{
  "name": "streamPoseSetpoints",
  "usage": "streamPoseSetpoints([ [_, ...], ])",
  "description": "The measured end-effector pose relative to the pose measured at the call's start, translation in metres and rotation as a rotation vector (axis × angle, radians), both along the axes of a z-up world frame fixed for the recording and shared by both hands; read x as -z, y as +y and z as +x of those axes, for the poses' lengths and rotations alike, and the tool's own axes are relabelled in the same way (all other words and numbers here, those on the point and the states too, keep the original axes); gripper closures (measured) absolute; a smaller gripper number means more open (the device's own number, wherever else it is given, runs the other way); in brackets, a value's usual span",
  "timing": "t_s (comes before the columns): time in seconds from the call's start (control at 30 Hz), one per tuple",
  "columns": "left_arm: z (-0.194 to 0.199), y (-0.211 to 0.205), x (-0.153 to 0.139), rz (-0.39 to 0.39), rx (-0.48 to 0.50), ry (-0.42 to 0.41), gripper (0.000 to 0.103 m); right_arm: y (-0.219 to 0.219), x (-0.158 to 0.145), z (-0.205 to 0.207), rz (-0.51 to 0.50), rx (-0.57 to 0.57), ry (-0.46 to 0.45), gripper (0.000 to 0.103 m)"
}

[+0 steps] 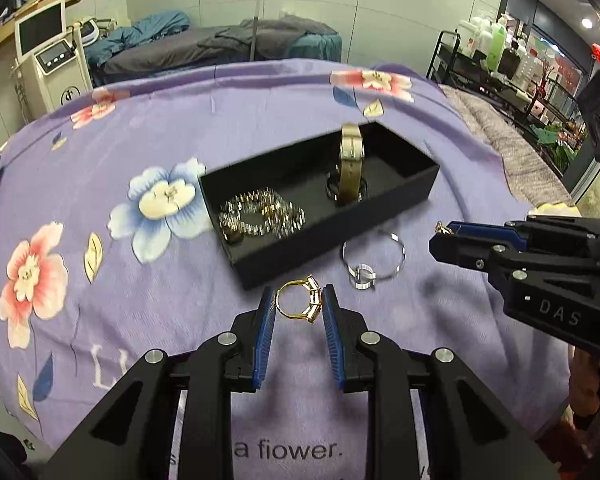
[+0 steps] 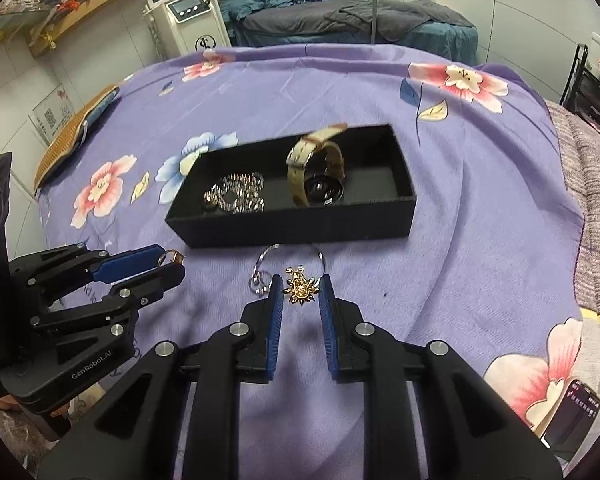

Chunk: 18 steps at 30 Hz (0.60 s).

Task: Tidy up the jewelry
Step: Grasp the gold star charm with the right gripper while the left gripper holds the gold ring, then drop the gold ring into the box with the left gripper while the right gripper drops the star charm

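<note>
A gold ring with pale stones (image 1: 314, 302) is pinched between the blue pads of my left gripper (image 1: 298, 294), held just above the purple floral cloth (image 1: 140, 312). My right gripper (image 2: 301, 282) is shut on a small gold pendant (image 2: 300, 289); in the left wrist view the right gripper (image 1: 440, 236) comes in from the right. The left gripper (image 2: 172, 262) shows at the left of the right wrist view. Beyond both lies an open black box (image 1: 320, 248) (image 2: 300, 228) holding a sparkly chain (image 1: 260, 216) (image 2: 236, 194) and a beige-strapped watch (image 1: 352, 168) (image 2: 316, 176). A silver bangle (image 1: 362, 276) (image 2: 258, 286) rests on the cloth before the box.
A phone (image 2: 576, 412) lies at the cloth's near right corner. A grey knitted blanket (image 2: 592, 184) borders the right side, and a woven brown mat (image 2: 72, 136) sits at the far left. A white machine with a screen (image 1: 48, 60) and a bottle rack (image 1: 500, 48) stand behind.
</note>
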<state>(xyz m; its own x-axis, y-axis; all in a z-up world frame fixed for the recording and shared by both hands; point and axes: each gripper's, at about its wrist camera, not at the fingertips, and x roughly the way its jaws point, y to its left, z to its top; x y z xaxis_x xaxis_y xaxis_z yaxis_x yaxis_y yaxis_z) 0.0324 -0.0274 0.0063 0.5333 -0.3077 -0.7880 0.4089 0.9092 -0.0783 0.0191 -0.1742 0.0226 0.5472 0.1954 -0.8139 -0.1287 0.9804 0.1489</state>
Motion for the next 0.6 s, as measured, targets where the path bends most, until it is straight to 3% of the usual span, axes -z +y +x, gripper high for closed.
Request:
streamPoseSetpoints([
  [0.27, 0.029, -0.011, -0.015, -0.044, -0.014, -0.035, 0.079, -0.004, -0.019, 0.028, 0.005, 0.025, -0.052, 0.084],
  [0.6, 0.065, -0.020, -0.014, -0.066, -0.052, -0.030, 0.079, -0.017, -0.007, 0.062, 0.046, 0.107, -0.032, 0.084],
])
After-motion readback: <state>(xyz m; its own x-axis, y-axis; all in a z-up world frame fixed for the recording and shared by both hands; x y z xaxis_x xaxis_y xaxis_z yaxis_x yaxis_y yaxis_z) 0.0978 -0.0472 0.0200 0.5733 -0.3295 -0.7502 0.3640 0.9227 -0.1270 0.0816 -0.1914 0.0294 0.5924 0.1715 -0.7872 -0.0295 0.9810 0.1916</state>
